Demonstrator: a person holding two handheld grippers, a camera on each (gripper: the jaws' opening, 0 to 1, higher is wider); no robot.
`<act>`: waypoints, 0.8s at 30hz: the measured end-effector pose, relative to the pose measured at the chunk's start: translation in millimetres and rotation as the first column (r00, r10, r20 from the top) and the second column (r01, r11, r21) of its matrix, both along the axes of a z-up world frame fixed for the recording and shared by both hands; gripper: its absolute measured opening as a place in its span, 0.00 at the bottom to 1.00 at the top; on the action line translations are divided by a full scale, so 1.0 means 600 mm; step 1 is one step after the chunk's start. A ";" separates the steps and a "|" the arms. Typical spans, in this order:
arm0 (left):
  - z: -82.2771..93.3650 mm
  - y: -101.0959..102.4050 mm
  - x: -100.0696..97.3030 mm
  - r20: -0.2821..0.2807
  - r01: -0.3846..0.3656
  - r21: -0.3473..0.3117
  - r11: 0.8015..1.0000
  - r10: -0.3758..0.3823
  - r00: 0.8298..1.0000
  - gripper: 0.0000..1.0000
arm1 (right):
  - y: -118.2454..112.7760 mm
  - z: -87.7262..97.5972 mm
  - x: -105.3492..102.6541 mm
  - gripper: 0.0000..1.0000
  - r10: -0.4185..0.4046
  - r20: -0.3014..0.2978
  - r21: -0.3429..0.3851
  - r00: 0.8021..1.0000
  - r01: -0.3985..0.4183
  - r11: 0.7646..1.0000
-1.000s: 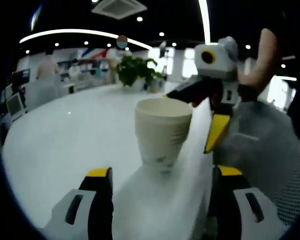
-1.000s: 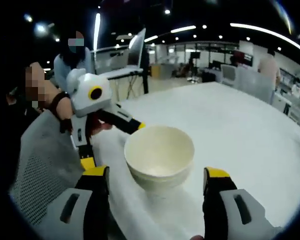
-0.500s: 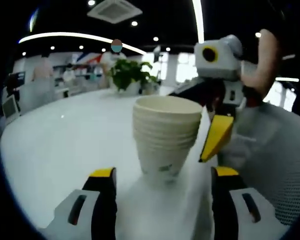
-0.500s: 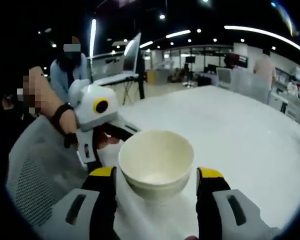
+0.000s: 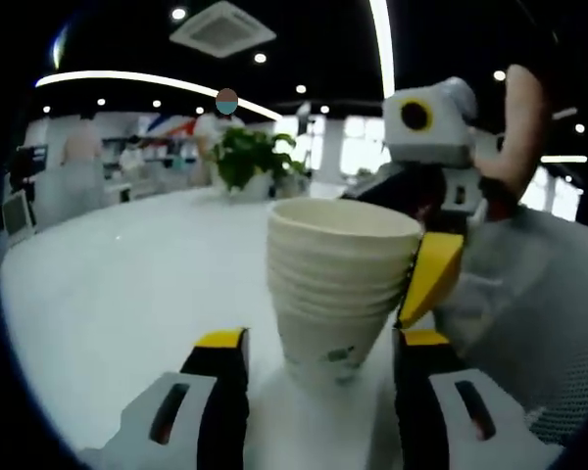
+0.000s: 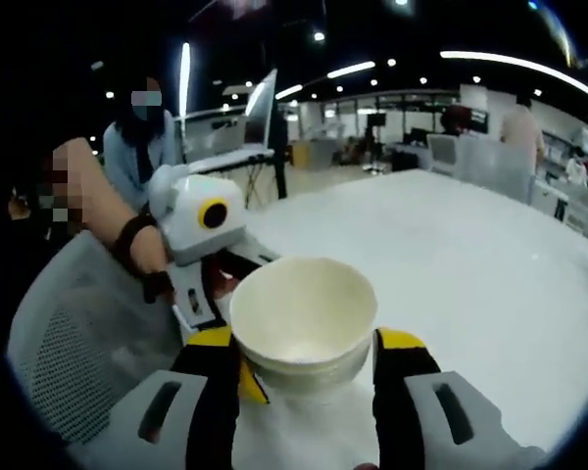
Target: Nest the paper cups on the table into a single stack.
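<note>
A stack of nested cream paper cups (image 5: 338,284) stands upright on the white table (image 5: 118,274). My left gripper (image 5: 323,341) is open, its yellow-tipped jaws on either side of the stack's base with gaps on both sides. One yellow finger (image 5: 431,272) of the right gripper presses against the stack's right side under the rim. In the right gripper view I look down into the top cup (image 6: 304,313). My right gripper (image 6: 306,341) has both jaws against the stack's sides. Behind the stack, a finger (image 6: 191,305) of the left gripper reaches in.
A grey mesh chair (image 6: 69,333) stands at the table's near edge beside the stack. A person (image 6: 142,132) sits behind it, near a raised laptop (image 6: 260,103). A potted plant (image 5: 250,157) sits far across the table (image 6: 490,255).
Both grippers have moved in on the stack and their jaws have narrowed. The right gripper's jaws now touch the stack's sides; the left's stand closer to its base.
</note>
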State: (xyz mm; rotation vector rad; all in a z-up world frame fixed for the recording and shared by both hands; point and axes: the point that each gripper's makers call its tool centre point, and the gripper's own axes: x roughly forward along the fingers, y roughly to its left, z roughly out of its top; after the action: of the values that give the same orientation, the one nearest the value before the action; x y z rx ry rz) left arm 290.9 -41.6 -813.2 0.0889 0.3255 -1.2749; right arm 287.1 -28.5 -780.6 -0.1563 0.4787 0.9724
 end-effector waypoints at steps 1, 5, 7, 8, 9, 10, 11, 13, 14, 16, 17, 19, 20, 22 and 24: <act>-0.001 0.000 0.001 0.000 0.002 0.001 1.000 -0.002 1.000 0.55 | 0.001 -0.001 -0.001 0.49 0.002 -0.007 0.005 1.000 -0.002 1.000; -0.003 -0.002 0.001 -0.002 0.015 0.002 1.000 -0.015 1.000 0.49 | 0.002 -0.003 0.000 0.49 0.003 -0.007 0.001 1.000 -0.003 1.000; -0.003 -0.004 -0.003 0.005 0.032 0.006 0.999 -0.032 0.999 0.46 | 0.002 -0.003 0.001 0.48 0.002 -0.006 0.002 1.000 -0.002 1.000; -0.002 -0.005 -0.004 0.014 0.040 0.007 0.999 -0.040 0.999 0.44 | 0.001 -0.004 0.001 0.48 0.001 -0.006 0.001 1.000 -0.001 1.000; -0.001 -0.007 -0.005 0.027 0.053 0.008 0.999 -0.053 0.998 0.42 | 0.000 -0.004 0.002 0.48 -0.004 -0.005 -0.002 1.000 0.004 1.000; -0.001 -0.008 -0.007 0.028 0.061 0.009 0.998 -0.061 0.998 0.41 | 0.000 -0.004 0.003 0.48 -0.004 -0.002 -0.004 1.000 0.004 1.000; -0.001 -0.008 -0.005 0.029 0.058 0.010 0.998 -0.058 0.998 0.41 | 0.000 -0.003 0.003 0.48 -0.002 0.001 -0.004 1.000 0.002 1.000; -0.001 -0.009 -0.005 0.026 0.059 0.007 0.998 -0.059 0.998 0.41 | -0.001 -0.003 0.004 0.47 -0.007 0.000 0.003 1.000 0.007 1.000; -0.001 -0.009 -0.004 0.027 0.057 0.005 0.998 -0.057 0.998 0.41 | -0.002 -0.004 0.004 0.47 -0.007 0.001 0.005 1.000 0.007 1.000; -0.001 -0.009 -0.004 0.029 0.055 0.005 0.998 -0.055 0.998 0.41 | -0.002 -0.004 0.005 0.47 -0.007 0.002 0.006 1.000 0.007 1.000; -0.001 -0.009 -0.004 0.029 0.054 0.006 0.999 -0.054 0.998 0.41 | -0.001 -0.004 0.005 0.47 -0.006 0.002 0.006 1.000 0.006 1.000; -0.001 -0.008 -0.003 0.031 0.053 0.007 0.999 -0.053 0.998 0.41 | -0.001 -0.003 0.006 0.47 -0.002 0.002 0.006 1.000 0.002 1.000; 0.001 -0.008 -0.001 0.034 0.053 0.006 0.999 -0.053 0.998 0.40 | -0.001 -0.002 0.007 0.47 0.001 0.005 0.007 1.000 -0.001 1.000; 0.006 -0.007 0.003 0.041 0.056 0.008 0.998 -0.056 0.998 0.40 | -0.002 0.003 0.010 0.47 0.002 0.008 0.010 1.000 -0.002 1.000; 0.010 -0.008 0.008 0.053 0.056 0.010 0.998 -0.057 0.997 0.40 | -0.003 0.007 0.016 0.46 0.001 0.014 0.012 1.000 -0.001 1.000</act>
State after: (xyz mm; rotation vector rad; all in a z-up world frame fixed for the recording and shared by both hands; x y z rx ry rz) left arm 295.6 -46.3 -806.9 0.1398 0.2842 -1.3250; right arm 296.4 -30.3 -776.5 -0.1528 0.4601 0.9743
